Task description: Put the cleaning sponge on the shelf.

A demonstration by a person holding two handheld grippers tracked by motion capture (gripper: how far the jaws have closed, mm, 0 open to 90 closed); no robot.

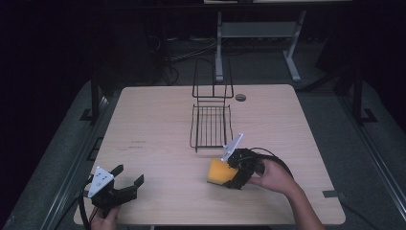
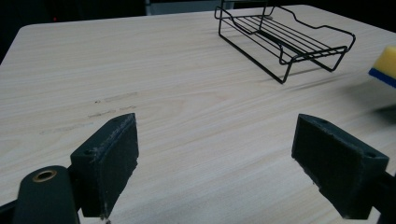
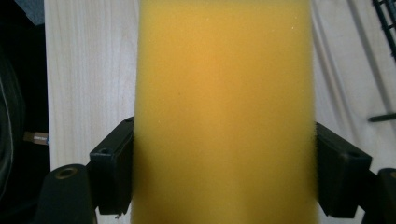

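The table [image 1: 158,120] has a pale wood-grain top with a matt, smooth finish and faint dark scuffs near its left side. On it, the rack [image 1: 210,125] is thin black wire with a slight sheen. Just in front of the rack, the sponge [image 1: 219,172] is soft yellow foam, finely pored and matt, with a blue layer on one face [image 2: 383,77]. The left gripper [image 2: 215,163] has dull black pads [image 2: 119,158], slightly rough, with pale dust along the edges.
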